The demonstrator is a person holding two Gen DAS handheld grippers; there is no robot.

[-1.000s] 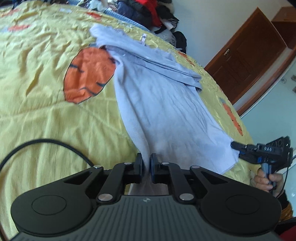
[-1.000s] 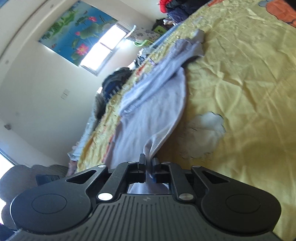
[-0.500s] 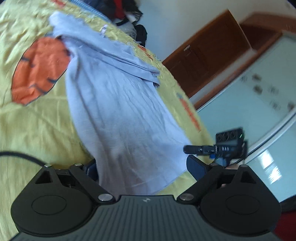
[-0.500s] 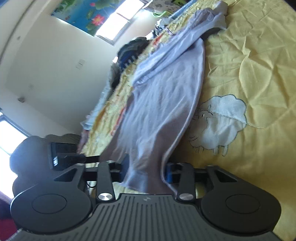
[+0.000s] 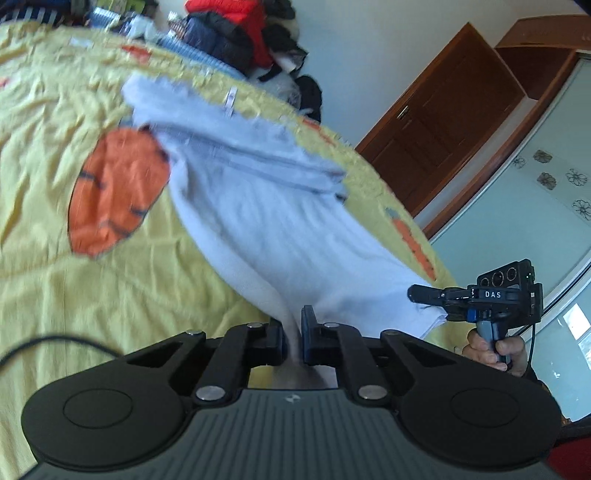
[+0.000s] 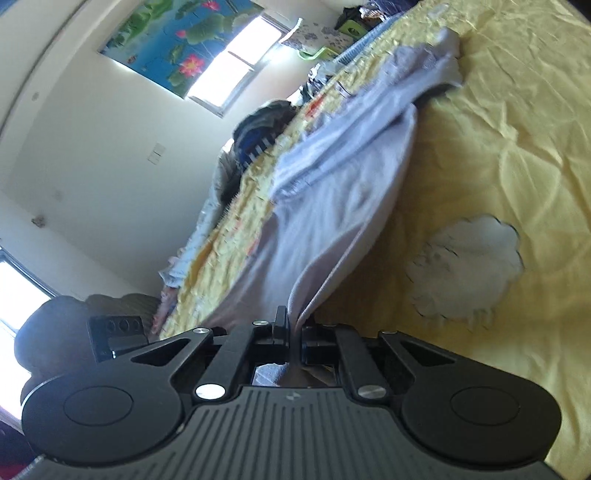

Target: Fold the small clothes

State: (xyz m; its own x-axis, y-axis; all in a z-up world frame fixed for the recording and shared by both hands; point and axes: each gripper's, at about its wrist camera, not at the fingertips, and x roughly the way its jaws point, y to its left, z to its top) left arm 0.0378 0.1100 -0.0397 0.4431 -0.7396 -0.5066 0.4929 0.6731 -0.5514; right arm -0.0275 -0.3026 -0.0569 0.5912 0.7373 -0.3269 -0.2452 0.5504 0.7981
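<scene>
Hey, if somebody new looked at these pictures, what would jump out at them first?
Probably the pale blue garment stretched across the yellow bedspread, its near edge pinched by the left gripper and the right gripper. Next, the big orange patch printed on the bedspread just left of the garment.

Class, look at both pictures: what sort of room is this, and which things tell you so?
Most likely a bedroom: a yellow bedspread, a heap of clothes at its far side, and a wooden door.
</scene>
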